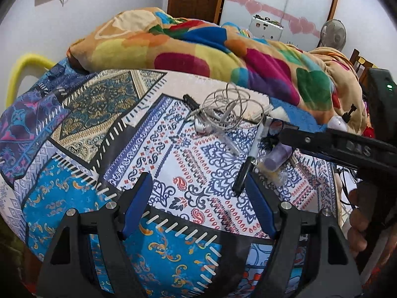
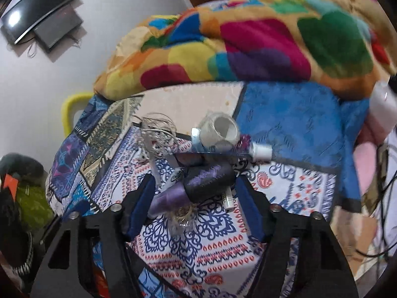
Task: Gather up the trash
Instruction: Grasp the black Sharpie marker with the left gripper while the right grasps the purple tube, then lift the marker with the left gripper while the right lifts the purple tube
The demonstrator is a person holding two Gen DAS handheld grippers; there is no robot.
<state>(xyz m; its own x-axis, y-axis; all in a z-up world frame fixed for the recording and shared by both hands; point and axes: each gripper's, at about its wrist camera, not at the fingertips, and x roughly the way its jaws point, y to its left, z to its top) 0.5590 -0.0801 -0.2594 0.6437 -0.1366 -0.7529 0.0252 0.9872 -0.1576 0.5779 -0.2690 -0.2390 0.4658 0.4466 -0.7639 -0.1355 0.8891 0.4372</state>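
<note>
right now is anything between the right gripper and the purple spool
Nothing visible. The right gripper is open and the purple spool lies just ahead between its fingers, on the bedsheet. A black marker and a crumpled clear wrapper crowd it closely, so they could get pinched too.

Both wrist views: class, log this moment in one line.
left gripper: open, empty | right gripper: open over purple bottle | bedsheet clutter uncollected
</note>
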